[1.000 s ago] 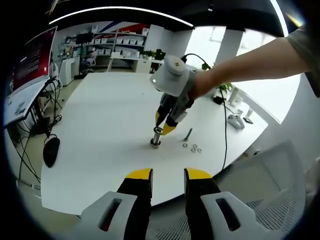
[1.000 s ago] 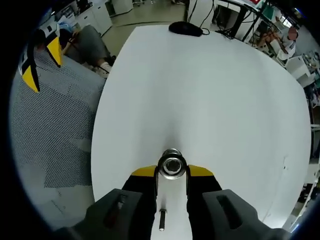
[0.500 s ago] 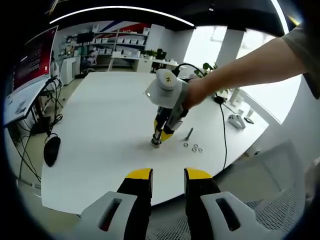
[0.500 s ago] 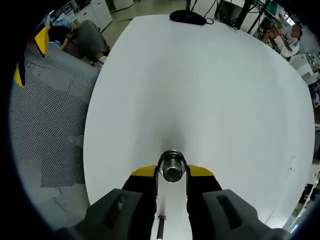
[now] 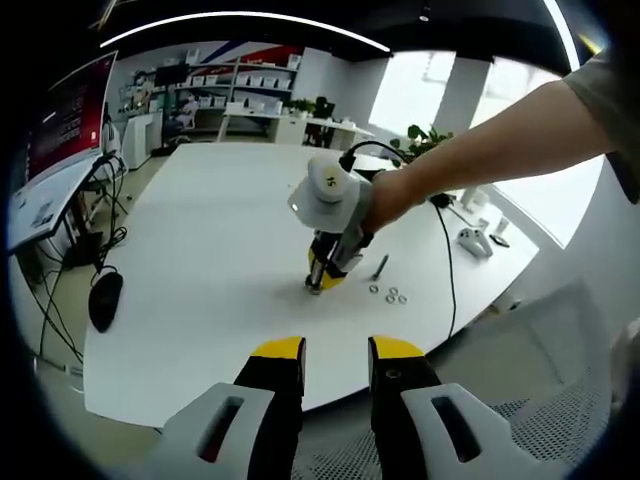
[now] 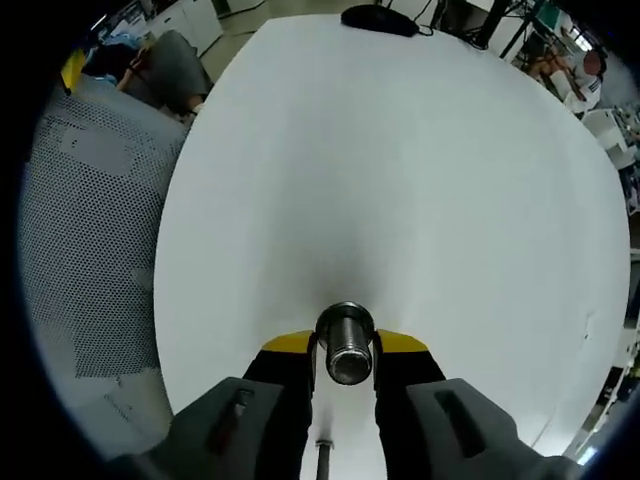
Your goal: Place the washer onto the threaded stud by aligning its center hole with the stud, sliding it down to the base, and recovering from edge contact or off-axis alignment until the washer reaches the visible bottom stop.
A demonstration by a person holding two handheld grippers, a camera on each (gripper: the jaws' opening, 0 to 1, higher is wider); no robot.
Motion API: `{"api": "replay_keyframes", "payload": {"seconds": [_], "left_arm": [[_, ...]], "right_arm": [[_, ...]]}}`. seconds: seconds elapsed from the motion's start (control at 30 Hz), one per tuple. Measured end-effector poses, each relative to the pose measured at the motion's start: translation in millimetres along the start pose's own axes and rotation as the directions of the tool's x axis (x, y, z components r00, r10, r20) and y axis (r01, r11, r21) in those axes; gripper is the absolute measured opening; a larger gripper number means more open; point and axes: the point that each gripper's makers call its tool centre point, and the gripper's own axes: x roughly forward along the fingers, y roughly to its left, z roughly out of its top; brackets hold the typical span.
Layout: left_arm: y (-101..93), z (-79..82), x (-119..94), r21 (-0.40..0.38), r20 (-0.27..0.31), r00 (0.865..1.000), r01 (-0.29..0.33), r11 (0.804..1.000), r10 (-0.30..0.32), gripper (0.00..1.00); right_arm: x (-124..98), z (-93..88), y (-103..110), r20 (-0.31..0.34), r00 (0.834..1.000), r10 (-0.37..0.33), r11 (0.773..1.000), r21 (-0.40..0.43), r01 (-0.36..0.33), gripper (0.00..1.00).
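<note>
Right gripper view: threaded stud [image 6: 346,345] clamped between right gripper [image 6: 345,345] jaws.

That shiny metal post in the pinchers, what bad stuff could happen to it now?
The right gripper is clamped on the threaded stud, which looks tilted in the right gripper view, so it might tip or slip. The loose washers and a bolt lie close by on the white table; a wrong move might knock them. The left gripper holds nothing, so nothing steadies the stud.
</note>
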Motion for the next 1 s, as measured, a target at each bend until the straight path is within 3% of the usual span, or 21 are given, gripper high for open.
{"api": "replay_keyframes", "payload": {"seconds": [0.23, 0.4, 0.57, 1.0], "left_arm": [[-0.3, -1.0, 0, 0.008, -0.006, 1.0, 0.002, 1.0, -0.002, 0.23], [-1.2, -1.2, 0, 0.008, -0.007, 1.0, 0.008, 1.0, -0.008, 0.23], [-2.1, -1.2, 0, 0.007, -0.006, 1.0, 0.011, 1.0, -0.011, 0.23], [-5.5, -2.3, 0, 0.012, -0.01, 1.0, 0.025, 1.0, -0.025, 0.23]], "right_arm": [[-5, -11.2, 1, 0.004, 0.999, -0.036, 0.999, 0.037, 0.036, 0.24], [-17, -15.7, 3, 0.054, 0.997, -0.062, 0.992, 0.115, 0.056, 0.24], [-34, -13.2, 9, 0.15, 0.986, -0.076, 0.957, 0.288, 0.03, 0.24], [-68, -30.6, 24, 0.22, 0.962, -0.162, 0.922, 0.382, 0.068, 0.25]]}}
